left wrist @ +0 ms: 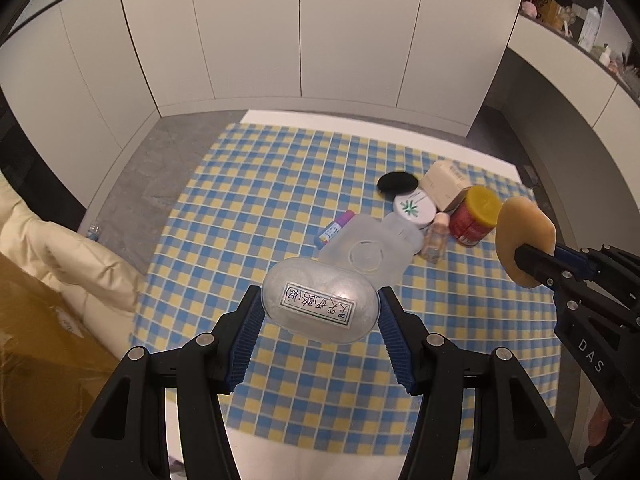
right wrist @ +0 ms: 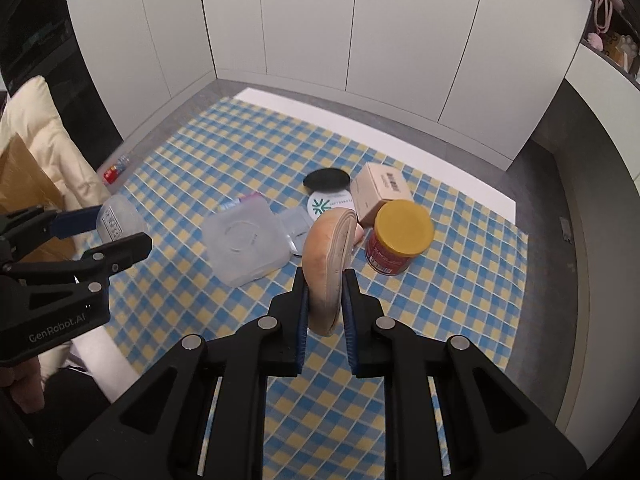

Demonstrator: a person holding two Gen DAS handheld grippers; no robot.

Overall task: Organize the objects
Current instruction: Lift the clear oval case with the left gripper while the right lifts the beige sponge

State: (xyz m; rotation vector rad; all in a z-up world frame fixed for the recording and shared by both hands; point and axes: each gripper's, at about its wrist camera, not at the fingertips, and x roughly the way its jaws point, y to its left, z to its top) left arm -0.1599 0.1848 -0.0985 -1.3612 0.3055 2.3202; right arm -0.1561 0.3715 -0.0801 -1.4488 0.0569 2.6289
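A clear oval case (left wrist: pixel 320 307) with a white label of handwritten characters is gripped across its length between the blue ribbed pads of the left gripper (left wrist: pixel 319 308); the jaws are clenched on it at about half width, and the case is carried above the checked cloth (left wrist: pixel 248 208), clear of the counter (left wrist: pixel 360 120). In the right wrist view the same case (right wrist: pixel 118 222) is seen at the far left, held at the tips of the left gripper (right wrist: pixel 120 228).

Beyond the case, on the cloth, a small cluster of things is laid out. From the left, a purple and blue tube (left wrist: pixel 334 229) lies beside a translucent square box (left wrist: pixel 360 254) with a round mark on its lid. Behind them a black round puff (left wrist: pixel 398 184) is set, and just in front of it a white round compact (left wrist: pixel 414 208) with a green star mark. A small pink-capped bottle (left wrist: pixel 436 236) stands next to the compact. A beige carton (left wrist: pixel 446 186) lies behind a red jar (left wrist: pixel 474 216) with a yellow lid.

At the right, a tan round puff (right wrist: pixel 330 268) is pinched on edge between the jaws of the right gripper (right wrist: pixel 326 284), which are clamped tight on its lower half; the upper half stands free above the tips. The puff is held upright above the cloth, in front of the red jar and touching nothing else.
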